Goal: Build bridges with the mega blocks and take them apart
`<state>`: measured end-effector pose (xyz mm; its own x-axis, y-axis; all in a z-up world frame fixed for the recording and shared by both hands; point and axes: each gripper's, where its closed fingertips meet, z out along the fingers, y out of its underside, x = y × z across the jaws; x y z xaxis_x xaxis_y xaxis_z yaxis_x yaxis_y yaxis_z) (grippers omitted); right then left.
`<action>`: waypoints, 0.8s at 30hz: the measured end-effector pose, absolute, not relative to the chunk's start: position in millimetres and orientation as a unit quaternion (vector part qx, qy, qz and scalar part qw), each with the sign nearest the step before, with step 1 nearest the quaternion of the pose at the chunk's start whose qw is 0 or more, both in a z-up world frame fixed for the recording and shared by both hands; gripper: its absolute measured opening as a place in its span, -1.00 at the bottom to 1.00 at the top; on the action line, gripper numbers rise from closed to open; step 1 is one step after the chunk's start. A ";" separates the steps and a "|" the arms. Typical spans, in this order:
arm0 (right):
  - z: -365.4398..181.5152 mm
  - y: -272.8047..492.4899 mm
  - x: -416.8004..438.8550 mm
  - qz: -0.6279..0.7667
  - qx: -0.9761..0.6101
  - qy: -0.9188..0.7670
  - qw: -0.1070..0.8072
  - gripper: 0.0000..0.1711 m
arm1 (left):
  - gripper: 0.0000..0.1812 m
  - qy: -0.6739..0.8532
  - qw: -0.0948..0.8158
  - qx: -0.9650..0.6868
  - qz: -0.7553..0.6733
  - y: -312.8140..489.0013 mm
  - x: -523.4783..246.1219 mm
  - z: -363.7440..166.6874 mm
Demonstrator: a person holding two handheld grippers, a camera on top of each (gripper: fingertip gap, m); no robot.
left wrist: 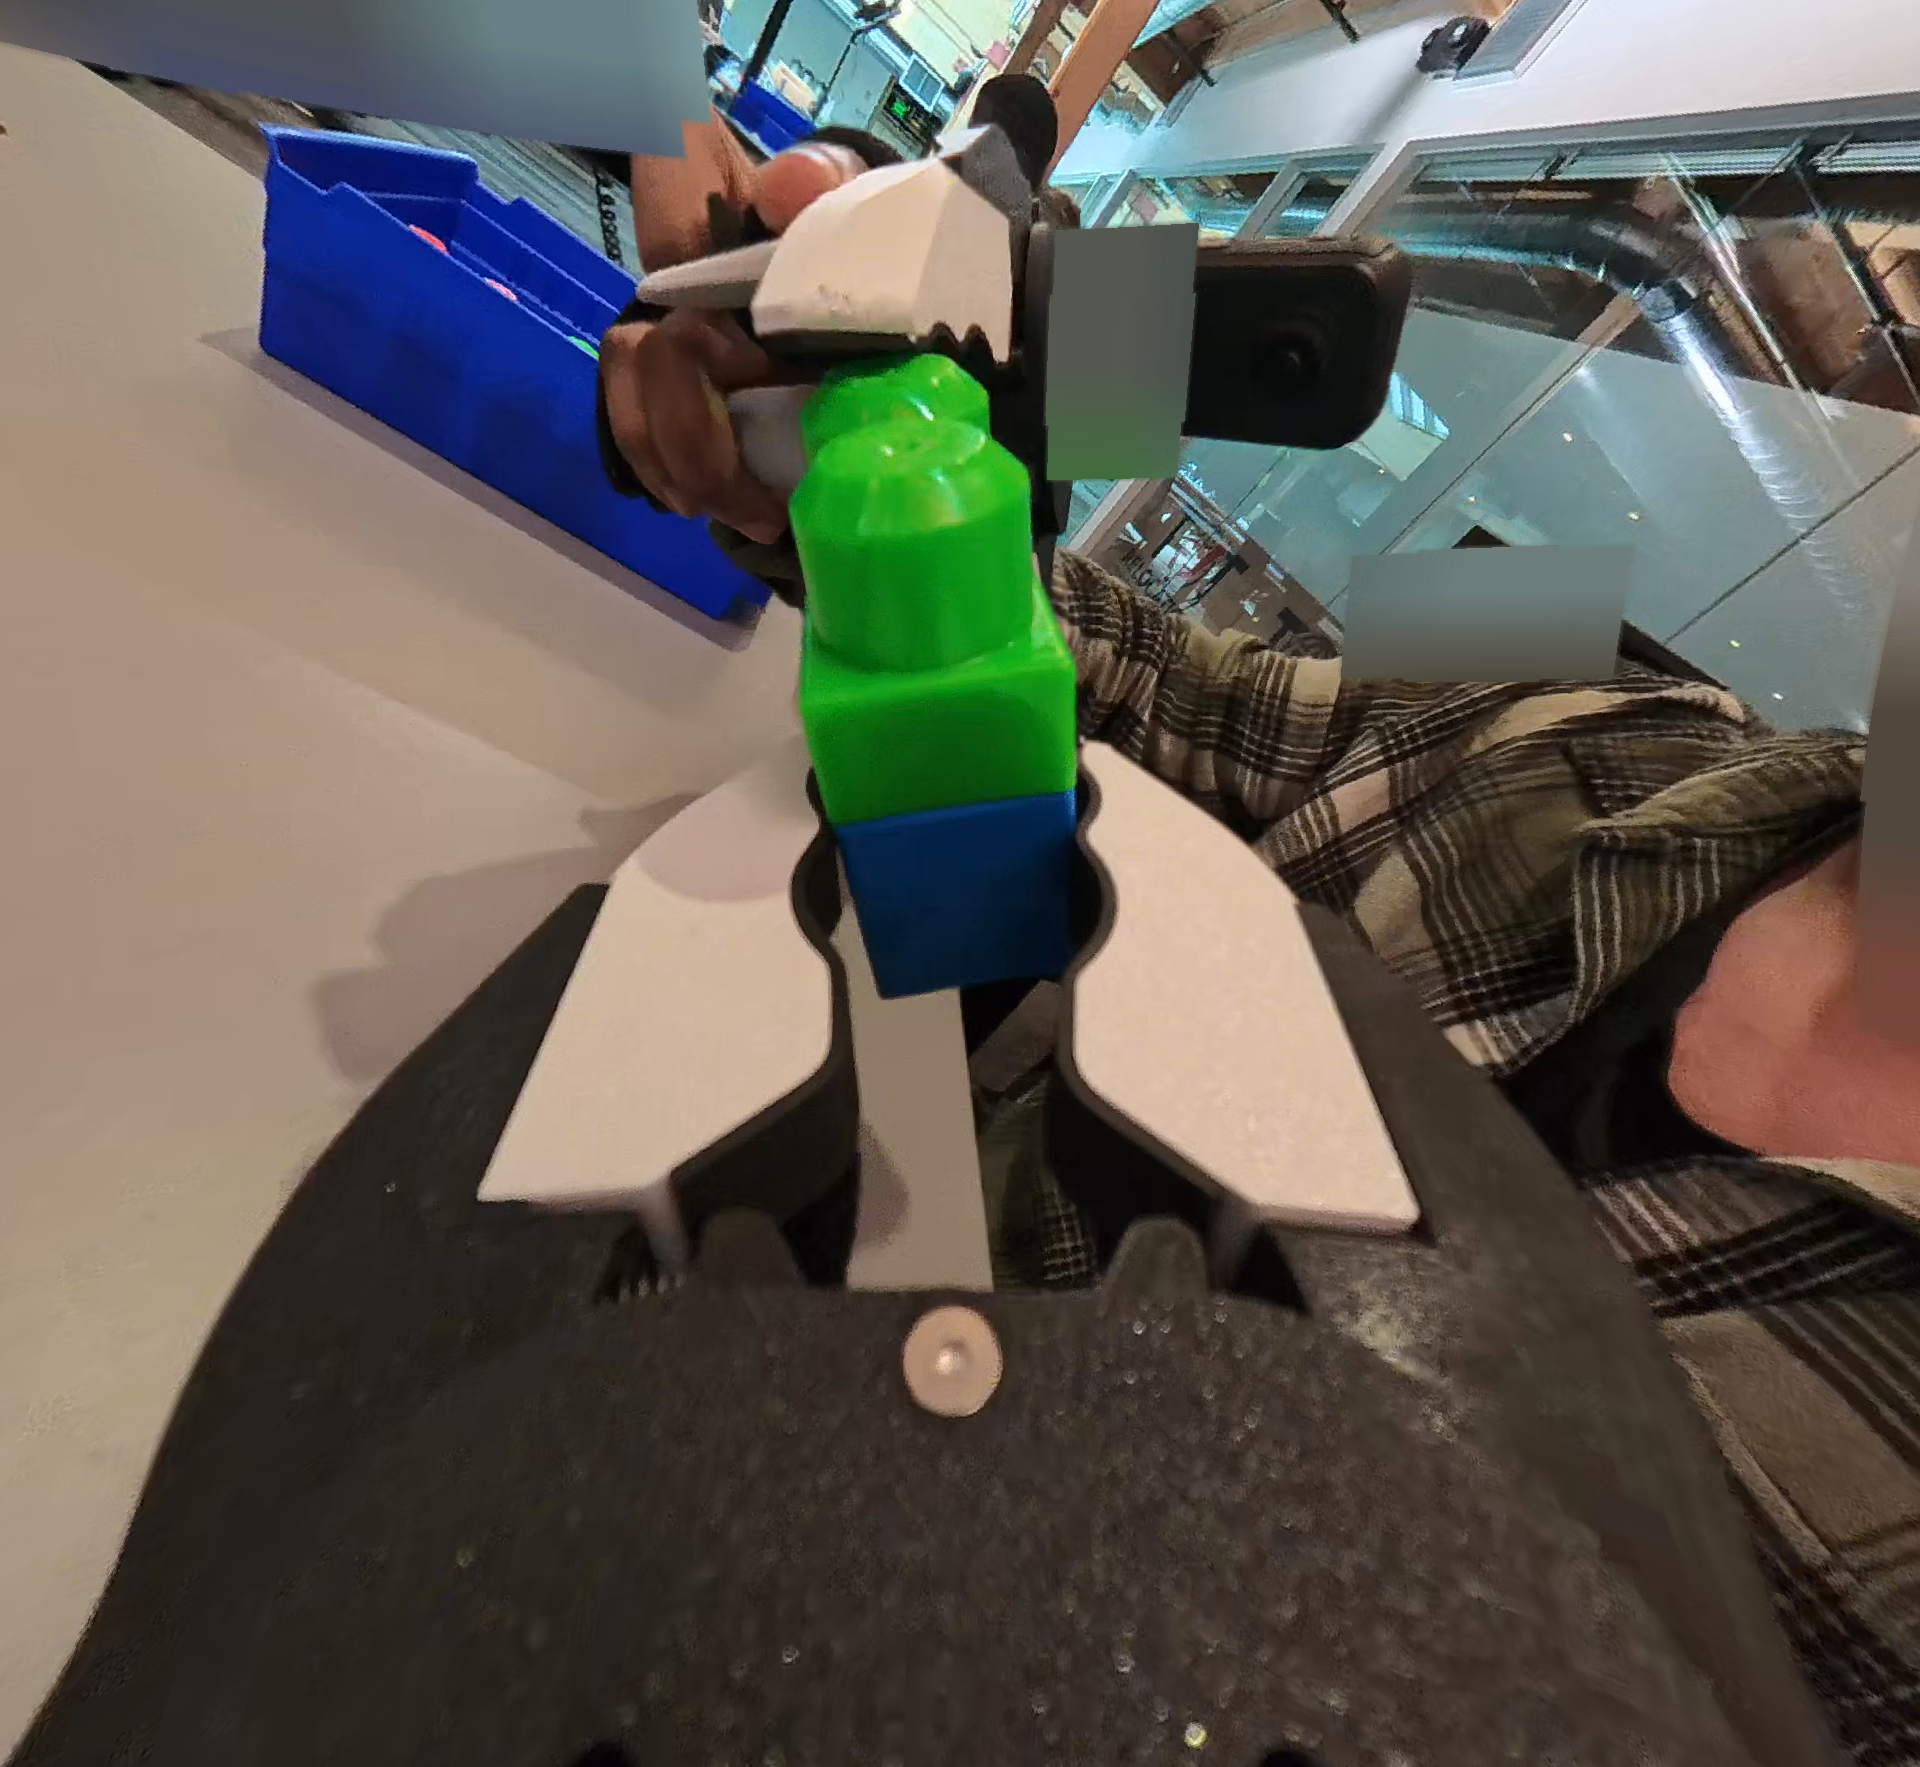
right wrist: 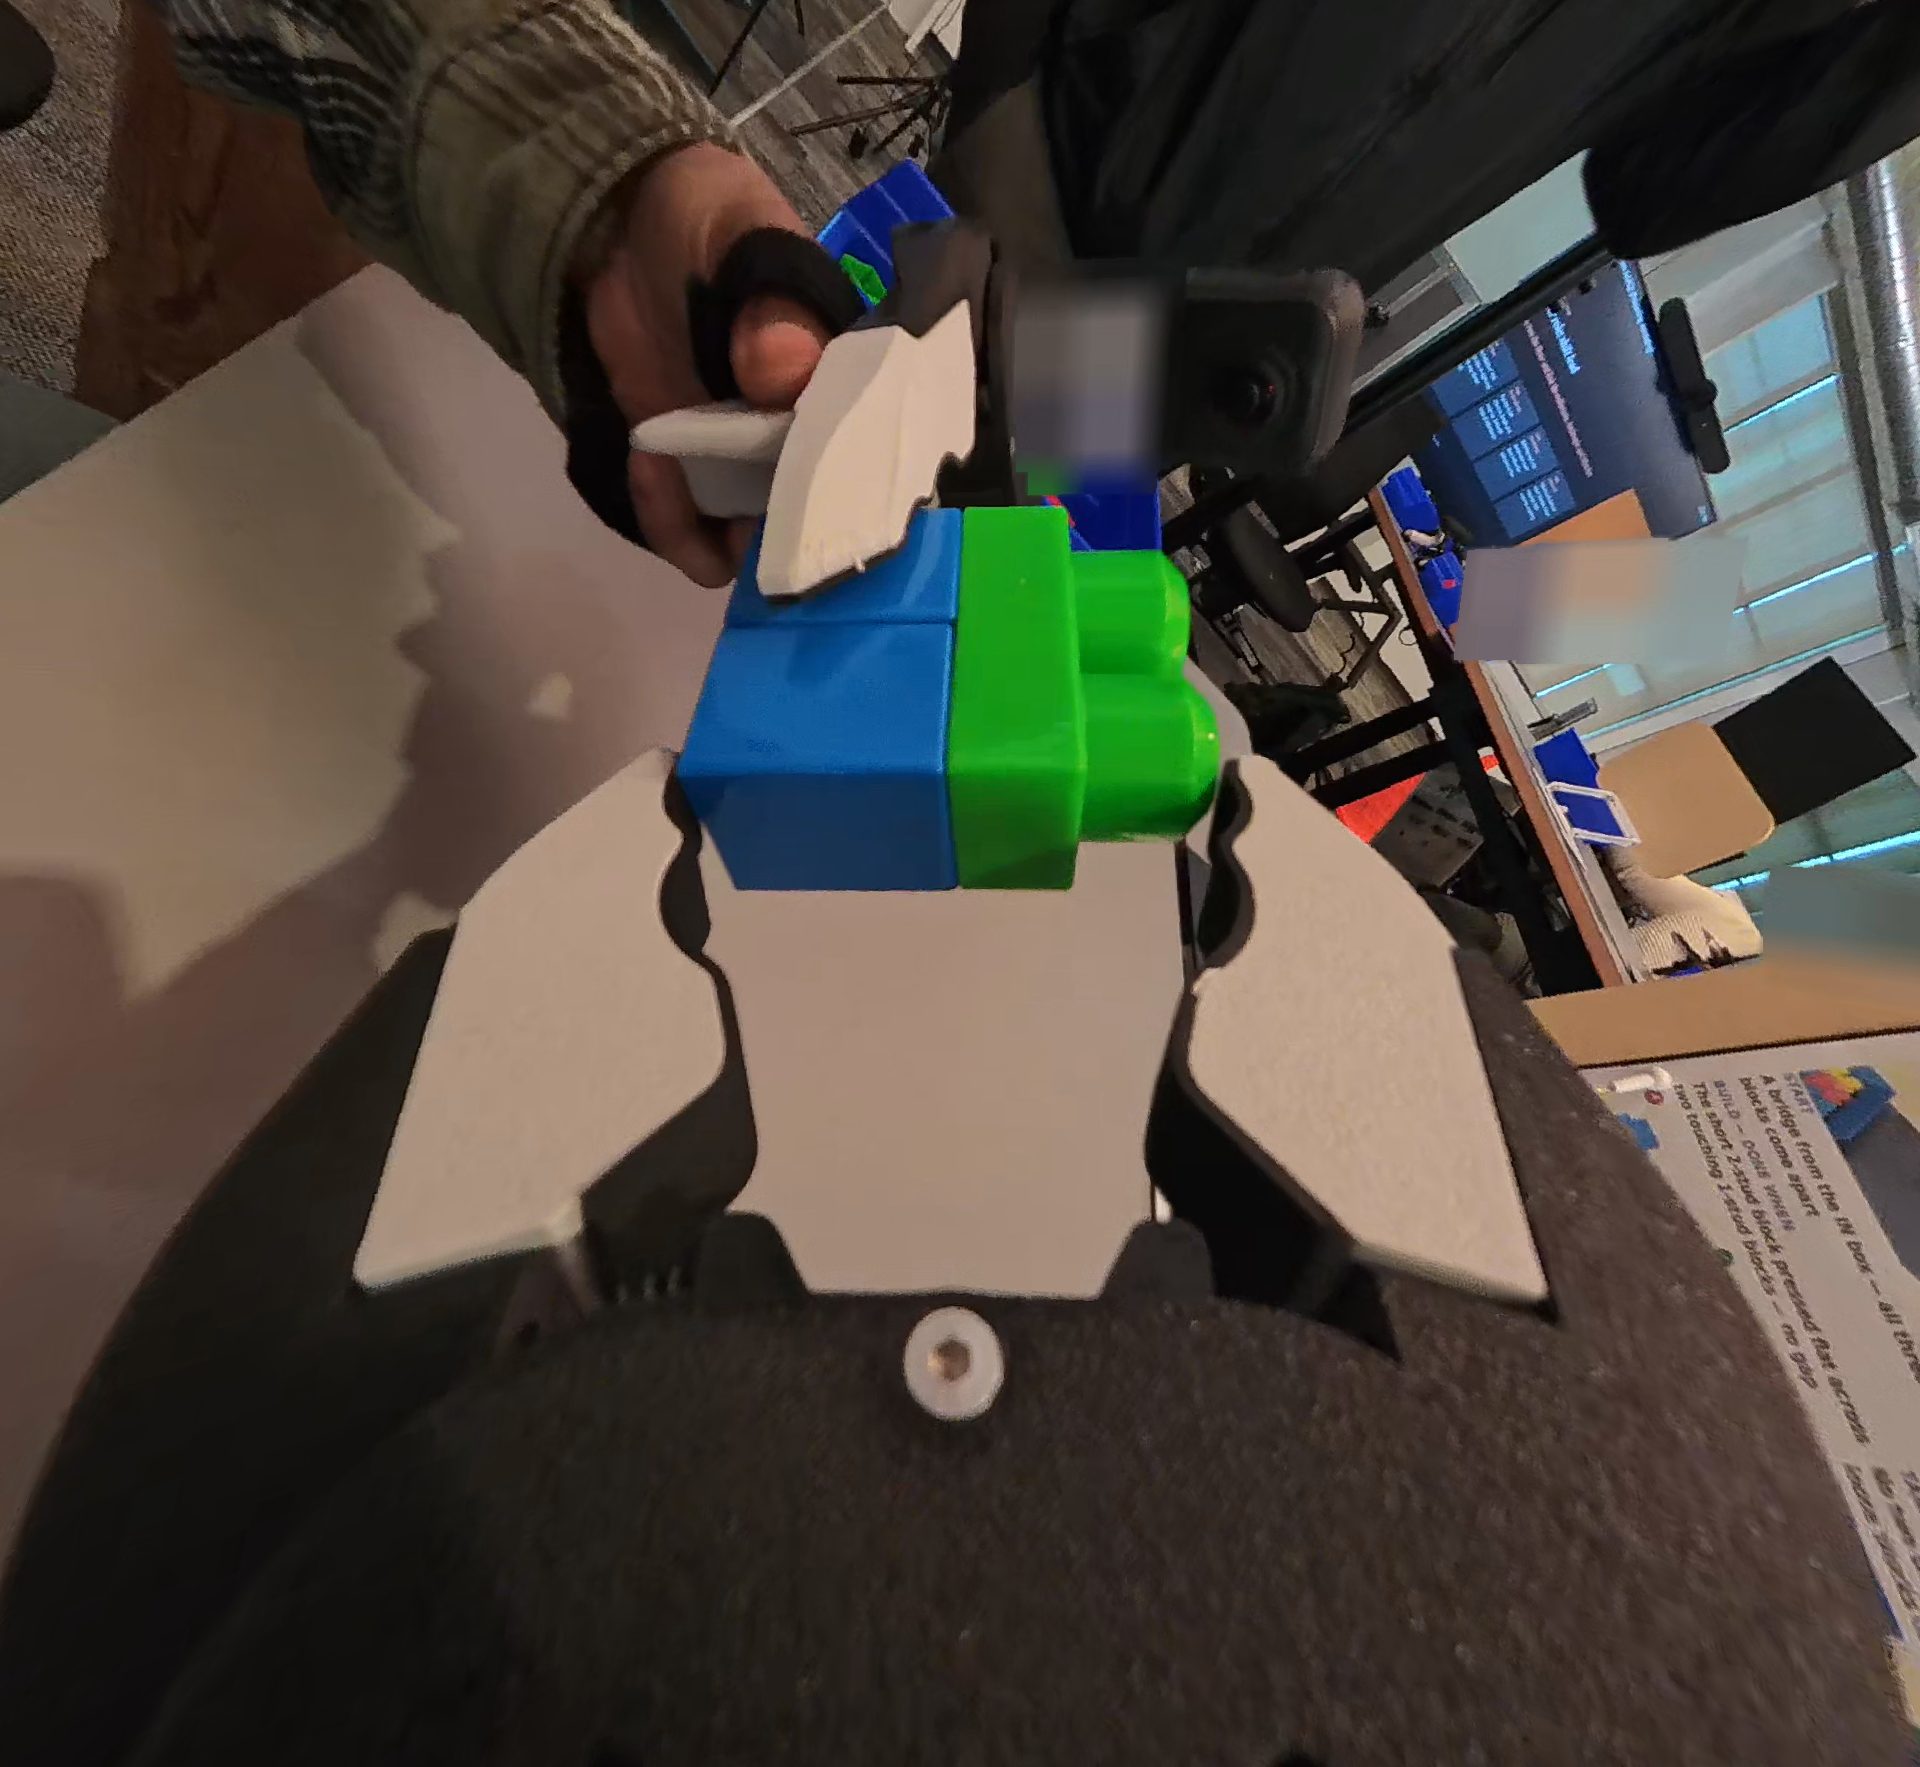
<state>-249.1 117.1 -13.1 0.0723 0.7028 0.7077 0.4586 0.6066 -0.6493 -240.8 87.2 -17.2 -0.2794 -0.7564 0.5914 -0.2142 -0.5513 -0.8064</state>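
Note:
A small bridge is held up between both grippers: a green two-stud block (left wrist: 935, 637) pressed onto two blue blocks. My left gripper (left wrist: 956, 803) is shut on one blue block (left wrist: 961, 896), with the green block pointing away from it. In the right wrist view the two blue blocks (right wrist: 821, 751) sit side by side against the green block (right wrist: 1039, 709). My right gripper (right wrist: 951, 782) spans the near blue block and a green stud, its fingertips against both. The right gripper also shows in the left wrist view (left wrist: 883, 367), and the left gripper shows in the right wrist view (right wrist: 862, 512), on the far blue block.
A white table (left wrist: 208, 678) lies below. A blue bin (left wrist: 416, 294) with coloured blocks stands at its far edge. A printed sheet (right wrist: 1766, 1250) and a cardboard box (right wrist: 1714, 1011) lie to the right. The person's plaid sleeve (left wrist: 1455, 834) is close by.

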 end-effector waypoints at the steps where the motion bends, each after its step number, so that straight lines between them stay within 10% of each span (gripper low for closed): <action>1: -12.0 116.6 -247.7 0.105 -0.438 -0.670 0.590 0.15 | -0.56 0.426 0.202 -0.563 -0.679 87.4 -241.3 -14.9; 7: -12.5 118.5 -230.4 0.161 -0.537 -0.639 0.526 0.47 | -0.56 0.423 0.249 -0.554 -0.672 95.6 -243.6 -7.1; 11: 4.7 115.7 -212.5 0.257 -0.621 -0.588 0.449 -0.01 | -0.56 0.465 0.320 -0.574 -0.594 107.8 -247.6 -19.1; 24: -10.8 105.1 -233.5 0.264 -0.661 -0.642 0.286 -0.19 | -0.56 0.584 0.364 -0.553 -0.470 91.2 -231.4 -38.8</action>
